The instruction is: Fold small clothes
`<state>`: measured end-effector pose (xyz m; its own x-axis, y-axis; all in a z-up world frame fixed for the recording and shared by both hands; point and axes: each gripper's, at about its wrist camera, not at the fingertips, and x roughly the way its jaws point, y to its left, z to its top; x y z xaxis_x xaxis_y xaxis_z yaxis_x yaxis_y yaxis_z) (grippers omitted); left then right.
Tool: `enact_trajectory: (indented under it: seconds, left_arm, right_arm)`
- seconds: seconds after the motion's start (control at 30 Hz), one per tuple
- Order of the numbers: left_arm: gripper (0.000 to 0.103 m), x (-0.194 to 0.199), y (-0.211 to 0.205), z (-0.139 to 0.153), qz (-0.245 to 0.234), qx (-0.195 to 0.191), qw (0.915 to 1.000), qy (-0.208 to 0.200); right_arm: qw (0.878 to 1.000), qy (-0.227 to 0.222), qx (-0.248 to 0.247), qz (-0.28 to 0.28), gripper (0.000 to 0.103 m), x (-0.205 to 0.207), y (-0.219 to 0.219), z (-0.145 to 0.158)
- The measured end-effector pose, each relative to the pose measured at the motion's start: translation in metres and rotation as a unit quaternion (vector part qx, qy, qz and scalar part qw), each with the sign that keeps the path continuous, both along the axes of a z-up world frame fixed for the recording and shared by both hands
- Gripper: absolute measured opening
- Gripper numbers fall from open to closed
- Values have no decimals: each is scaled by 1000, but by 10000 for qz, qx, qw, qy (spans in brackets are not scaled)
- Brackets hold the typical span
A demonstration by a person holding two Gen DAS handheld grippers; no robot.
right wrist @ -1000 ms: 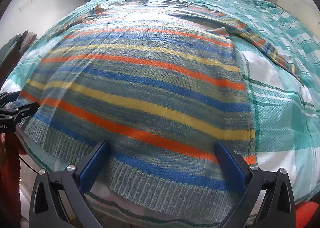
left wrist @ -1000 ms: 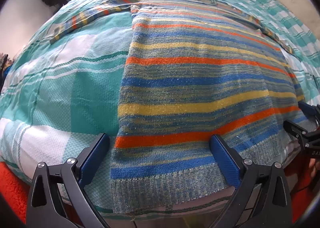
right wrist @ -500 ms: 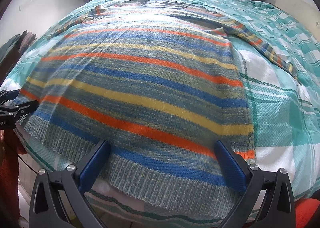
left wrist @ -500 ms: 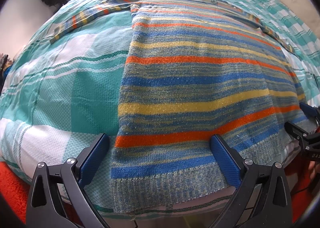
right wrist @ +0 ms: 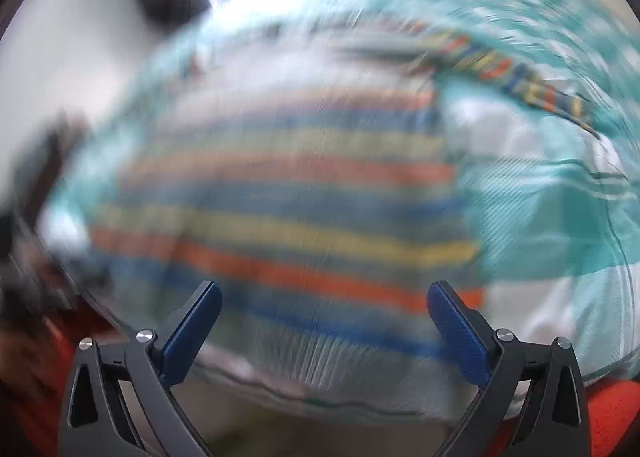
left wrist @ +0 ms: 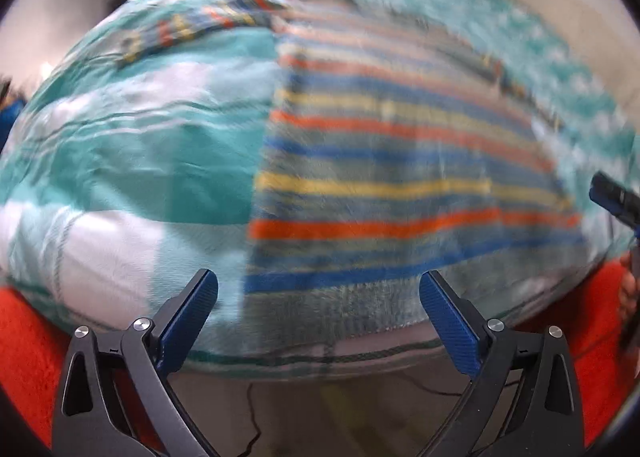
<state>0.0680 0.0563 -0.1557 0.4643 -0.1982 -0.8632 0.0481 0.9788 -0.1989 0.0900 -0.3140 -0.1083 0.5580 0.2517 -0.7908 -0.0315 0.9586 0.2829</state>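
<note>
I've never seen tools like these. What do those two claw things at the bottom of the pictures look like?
Each is a black hollow-framed gripper with silver round bolts and two blue ribbed fingers. The left gripper and right gripper look identical. No sleeves, cables or markings on them are clear in these blurred views.

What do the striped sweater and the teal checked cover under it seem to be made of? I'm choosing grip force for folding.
The striped sweater looks like a soft knit, likely wool or acrylic yarn: its hem shows ribbing, though motion blur hides the stitches. The teal checked cover looks like a thin woven fabric, perhaps cotton, matte and lightly wrinkled. Both grippers, left and right, are open.
</note>
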Motion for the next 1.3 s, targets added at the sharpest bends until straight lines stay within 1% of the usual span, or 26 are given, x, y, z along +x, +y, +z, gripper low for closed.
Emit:
enact_trajectory:
  seconds: [0.07, 0.1, 0.17, 0.23, 0.27, 0.3, 0.33, 0.37, 0.4, 0.43, 0.47, 0.53, 0.57, 0.6, 0.67, 0.73, 0.8, 0.83, 0.93, 1.0, 1.07, 1.1, 1.17, 1.2, 1.27, 1.3]
  left_arm:
    - [101, 0, 14, 7, 287, -95, 9994, -141]
    - [101, 1, 21, 10, 435, -136, 9987, -213]
    - [101, 4, 35, 15, 755, -169, 9963, -364]
    - [101, 8, 45, 16, 1017, -119, 9938, -430]
    - [101, 10, 48, 15, 1085, -88, 9932, -422]
    - [101, 12, 51, 13, 1143, -50, 9926, -398]
    - [101, 15, 53, 10, 1198, -1, 9923, -330]
    - [101, 16, 56, 7, 1224, 20, 9921, -273]
    - [101, 18, 57, 4, 1266, 42, 9918, -194]
    - [101, 19, 58, 1, 1287, 52, 9916, -148]
    - [101, 19, 58, -3, 1305, 66, 9914, -85]
    - [101, 22, 58, -8, 1305, 133, 9914, 2]
    - [101, 23, 57, -10, 1289, 172, 9915, 26]
    - [101, 22, 56, -10, 1265, 211, 9917, 41]
    - [101, 23, 51, -14, 1205, 320, 9922, 77]
    - [101, 24, 48, -17, 1139, 429, 9925, 98]
    - [101, 24, 45, -18, 1097, 484, 9927, 115]
    - [101, 24, 46, -18, 1089, 479, 9928, 108]
    - [101, 24, 47, -17, 1083, 414, 9932, 85]
    - [101, 24, 47, -17, 1082, 375, 9934, 75]
    - [101, 25, 47, -18, 1079, 323, 9936, 66]
    - [101, 25, 47, -18, 1073, 297, 9938, 58]
    - [101, 26, 47, -18, 1056, 252, 9941, 42]
    - [101, 25, 47, -17, 1050, 237, 9942, 38]
    - [101, 24, 48, -17, 1041, 171, 9944, 26]
    - [101, 24, 49, -16, 1044, 135, 9944, 21]
  right_arm:
    - [9982, -413, 235, -377, 101, 16, -45, 23]
    - [9949, -659, 329, -686, 101, 31, -82, 35]
    - [9869, -812, 375, -1343, 101, 60, -147, 43]
    - [9773, -579, 641, -1934, 100, 90, -207, 33]
    - [9722, -405, 895, -2126, 91, 102, -230, 24]
    - [9629, -122, 1354, -2332, 86, 119, -261, 7]
    - [9567, 80, 1590, -2436, 76, 128, -277, -5]
    - [9511, 273, 1731, -2545, 70, 136, -290, -16]
    - [9481, 396, 1763, -2618, 70, 142, -298, -26]
    - [9475, 452, 1755, -2633, 67, 149, -303, -34]
    - [9482, 486, 1730, -2619, 62, 154, -306, -39]
    - [9511, 592, 1463, -2655, 58, 166, -308, -49]
    - [9517, 633, 1421, -2645, 57, 170, -310, -54]
    - [9527, 780, 1342, -2613, 55, 176, -310, -62]
    - [9525, 987, 1129, -2650, 45, 180, -311, -75]
    - [9496, 929, 1142, -2768, 39, 180, -316, -82]
    - [9472, 983, 1168, -2819, 17, 182, -318, -86]
    - [9469, 975, 1102, -2858, 3, 183, -320, -85]
    - [9494, 421, 1212, -2867, 3, 182, -315, -57]
    - [9572, 34, 1321, -2574, 3, 191, -300, -27]
    - [9670, -260, 1407, -2108, 3, 210, -274, 6]
    - [9721, -389, 1490, -1771, 3, 226, -251, 26]
    - [9769, -537, 1580, -1332, 3, 248, -216, 51]
    - [9790, -609, 1640, -1042, 3, 264, -189, 63]
    - [9804, -675, 1734, -646, 3, 287, -144, 75]
    - [9808, -707, 1776, -390, 3, 300, -112, 80]
